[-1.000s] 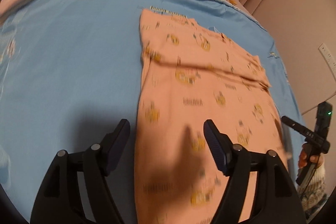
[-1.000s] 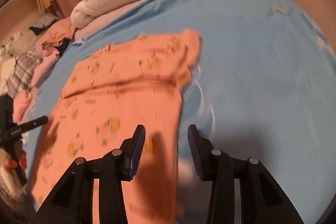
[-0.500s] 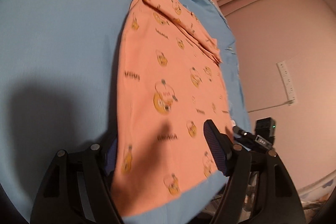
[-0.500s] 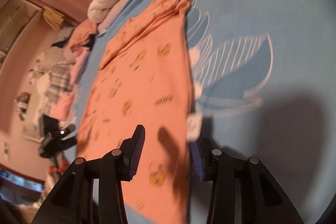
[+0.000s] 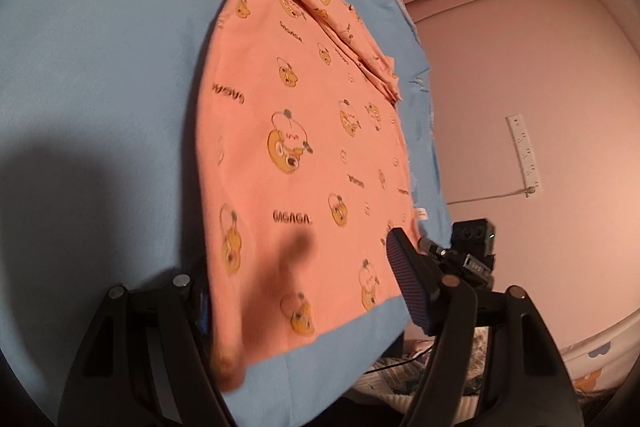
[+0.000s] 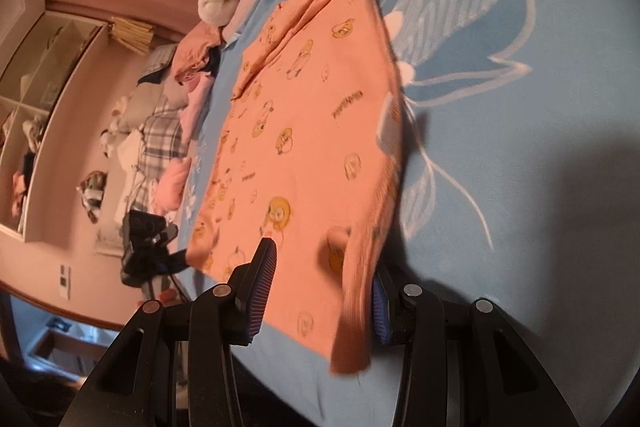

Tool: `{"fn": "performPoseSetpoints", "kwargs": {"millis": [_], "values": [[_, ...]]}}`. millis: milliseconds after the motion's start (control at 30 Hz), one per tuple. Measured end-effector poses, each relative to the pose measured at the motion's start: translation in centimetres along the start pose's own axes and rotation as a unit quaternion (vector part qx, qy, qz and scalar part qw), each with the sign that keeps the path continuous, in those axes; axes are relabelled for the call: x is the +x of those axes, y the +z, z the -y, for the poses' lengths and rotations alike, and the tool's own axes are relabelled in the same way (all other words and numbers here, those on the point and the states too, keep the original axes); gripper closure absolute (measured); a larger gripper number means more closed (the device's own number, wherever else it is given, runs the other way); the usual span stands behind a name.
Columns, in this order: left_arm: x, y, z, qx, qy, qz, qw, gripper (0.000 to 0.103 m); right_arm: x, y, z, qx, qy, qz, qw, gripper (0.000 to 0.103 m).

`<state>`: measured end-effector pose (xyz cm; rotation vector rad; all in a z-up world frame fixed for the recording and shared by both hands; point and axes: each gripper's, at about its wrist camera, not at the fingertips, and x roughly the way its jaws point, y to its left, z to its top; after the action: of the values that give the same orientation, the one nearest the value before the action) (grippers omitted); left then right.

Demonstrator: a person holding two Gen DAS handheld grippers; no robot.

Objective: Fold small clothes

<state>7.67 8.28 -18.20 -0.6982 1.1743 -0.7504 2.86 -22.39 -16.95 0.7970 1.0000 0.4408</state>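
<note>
Since a second ago both grippers dropped low to near hem of orange printed shirt, flat on blue sheet. Left gripper and right gripper: jaws wide open, straddling bottom corners, nothing clamped yet. Likely next: pinch, fold upward.

peach cartoon-print cotton garment: near corners blurred | left gripper: one finger hidden behind hem | right gripper: one finger likewise half covered

Peach garment with yellow duck print; light-blue sheet with white flower outline.
</note>
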Motion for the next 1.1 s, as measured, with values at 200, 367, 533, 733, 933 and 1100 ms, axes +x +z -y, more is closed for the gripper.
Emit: {"fn": "performPoseSetpoints", "kwargs": {"millis": [200, 367, 533, 733, 933, 1100], "values": [[0.8, 0.7, -0.2, 0.0, 0.01, 0.002, 0.9999, 0.034, 1.2, 1.9, 0.2, -0.005, 0.007, 0.002, 1.0, 0.061], [0.3, -0.3, -0.5, 0.002, 0.012, -0.002, 0.9999, 0.044, 0.5, 0.7, 0.3, -0.018, 0.008, -0.005, 1.0, 0.061], [0.2, -1.5, -0.9, 0.002, 0.031, -0.013, 0.9994, 0.067, -0.1, -1.4, 0.4, -0.027, 0.001, -0.019, 0.999, 0.074], [-0.3, -1.4, -1.2, -0.017, 0.045, -0.006, 0.9988, 0.093, -0.3, -1.6, 0.2, -0.038, -0.027, -0.01, 0.999, 0.094], [-1.8, -1.1, 0.2, -0.012, -0.02, 0.028, 0.9993, 0.099, -1.4, -1.6, -1.8, -0.077, 0.008, 0.032, 0.996, 0.098], [-2.9, -1.5, 1.9, 0.015, -0.043, 0.047, 0.9979, 0.102, -2.6, -1.8, -3.5, -0.099, 0.033, 0.064, 0.992, 0.098]]}}
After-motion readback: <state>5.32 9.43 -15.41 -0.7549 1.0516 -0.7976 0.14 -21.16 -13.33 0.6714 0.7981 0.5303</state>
